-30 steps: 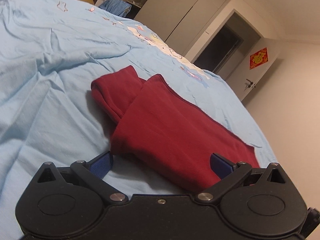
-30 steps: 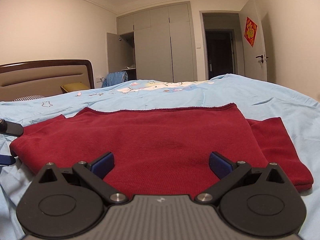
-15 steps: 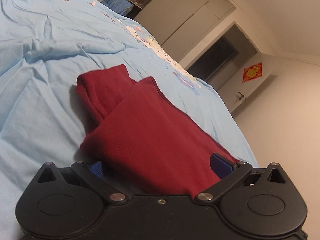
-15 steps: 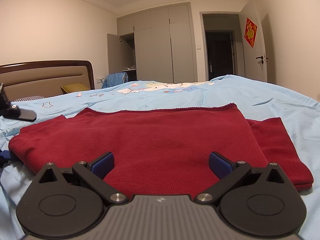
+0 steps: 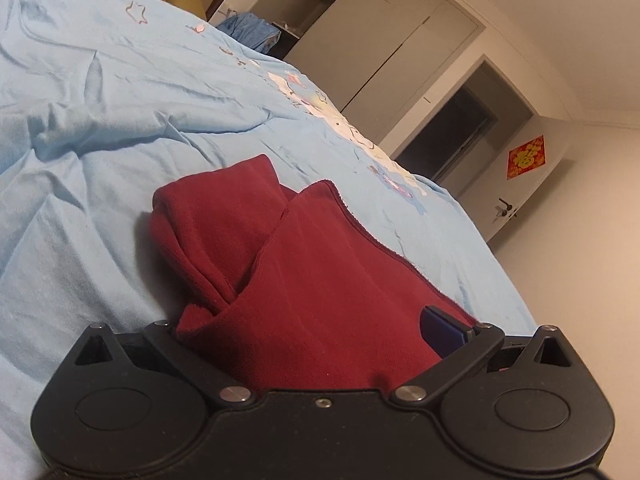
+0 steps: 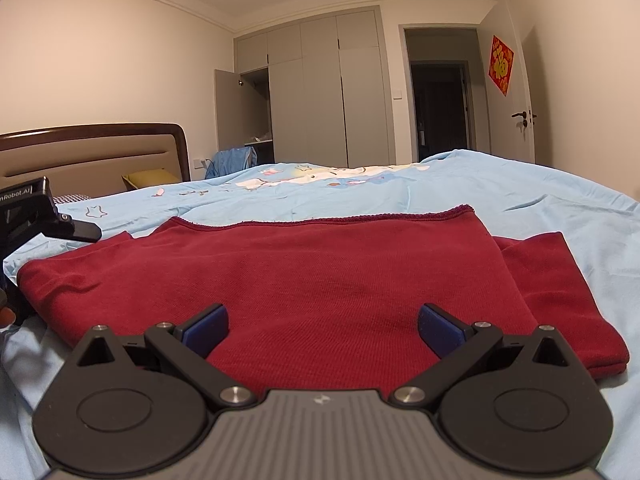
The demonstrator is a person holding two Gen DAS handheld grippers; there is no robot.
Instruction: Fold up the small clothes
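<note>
While lying part-folded on the light blue bedsheet (image 6: 500, 192), the dark red garment (image 6: 300, 280) is presenting as soft ribbed knit with a stitched hem. Left gripper (image 5: 320, 332): jaws spread wide, straddling the garment's near corner, one pad buried under cloth. Right gripper (image 6: 322, 330): jaws spread wide, hovering at the near edge, gripping nothing. Risk: the left gripper may be catching a single layer only, or bedsheet too, dragging the fold askew.
</note>
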